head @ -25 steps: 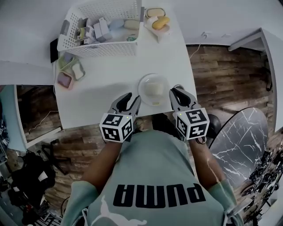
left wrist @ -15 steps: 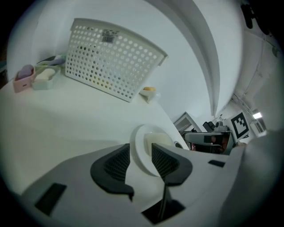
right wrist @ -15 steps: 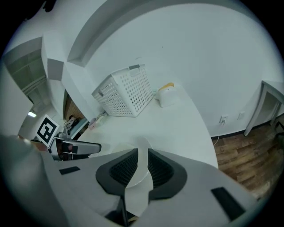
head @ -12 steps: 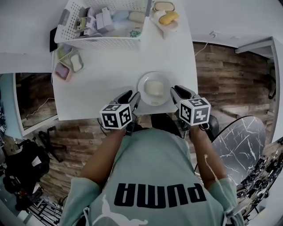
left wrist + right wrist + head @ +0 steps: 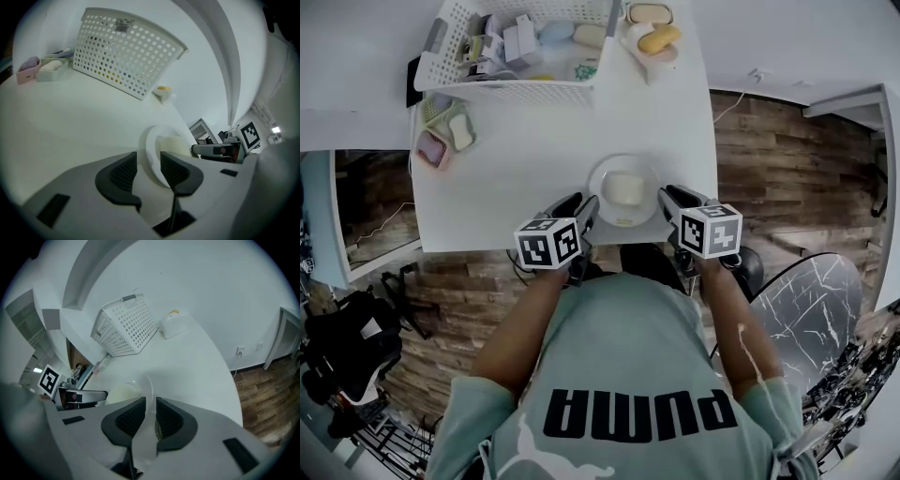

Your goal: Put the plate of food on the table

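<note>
Sunk lower since a second ago, both grippers, with the plate now down on the table near its front edge, a pale block of food on it. Loose astride the left rim, the left gripper, jaws just opened wider; clamped on the right rim, the right gripper. Next, probably: release right, draw both out sideways. Behind, a basket full of small packets.

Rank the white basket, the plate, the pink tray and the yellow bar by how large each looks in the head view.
1. white basket
2. plate
3. pink tray and yellow bar: these look about alike, so they are not ranked against each other.
</note>
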`<state>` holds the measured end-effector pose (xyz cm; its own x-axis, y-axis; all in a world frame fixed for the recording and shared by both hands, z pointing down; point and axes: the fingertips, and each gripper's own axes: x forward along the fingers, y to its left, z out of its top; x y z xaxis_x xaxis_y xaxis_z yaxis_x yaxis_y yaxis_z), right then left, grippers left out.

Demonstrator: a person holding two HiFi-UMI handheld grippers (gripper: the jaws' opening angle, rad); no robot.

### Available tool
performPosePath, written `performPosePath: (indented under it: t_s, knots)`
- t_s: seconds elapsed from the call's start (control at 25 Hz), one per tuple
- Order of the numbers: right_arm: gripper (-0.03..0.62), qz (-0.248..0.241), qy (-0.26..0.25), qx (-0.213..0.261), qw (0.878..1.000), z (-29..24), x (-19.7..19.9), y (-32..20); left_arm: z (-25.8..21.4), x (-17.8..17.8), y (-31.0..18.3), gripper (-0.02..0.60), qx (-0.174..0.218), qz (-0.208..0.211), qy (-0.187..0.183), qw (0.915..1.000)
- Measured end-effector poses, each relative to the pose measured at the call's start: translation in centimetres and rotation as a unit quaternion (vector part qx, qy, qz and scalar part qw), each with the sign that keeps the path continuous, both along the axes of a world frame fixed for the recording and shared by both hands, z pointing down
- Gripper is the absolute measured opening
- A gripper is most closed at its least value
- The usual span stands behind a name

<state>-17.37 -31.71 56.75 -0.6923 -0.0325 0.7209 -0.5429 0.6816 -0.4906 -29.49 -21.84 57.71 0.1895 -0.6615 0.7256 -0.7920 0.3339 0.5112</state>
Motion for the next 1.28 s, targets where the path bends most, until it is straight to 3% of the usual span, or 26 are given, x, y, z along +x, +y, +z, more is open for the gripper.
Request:
performPosePath:
  t_s: [0.52, 0.68, 0.8, 1.28]
  knots:
    - [0.055, 0.015, -0.012, -0.065, 0.998, 1.1, -0.5, 1.0, 0.5, 0.2, -0.8, 0.146, 0.01, -0.029, 0.041, 0.9987]
    - [0.055, 0.024, -0.016, -0.082, 0.996, 1.2, -0.7, 1.3, 0.9, 0.2, -0.8, 0.115, 0.006, -0.041, 0.052, 0.9978]
    - [0.055, 0.036, -0.018, -0.086, 0.995, 1.2, -0.7, 1.3, 1.3, -0.1, -0.8, 0.062, 0.0, -0.056, 0.055, 0.9969]
    - [0.052, 0.071, -0.013, -0.076, 0.994, -0.1, 0.5, 3.1, -1.3, 0.2, 0.0, 0.044, 0.018, -0.058, 0.077, 0.9952]
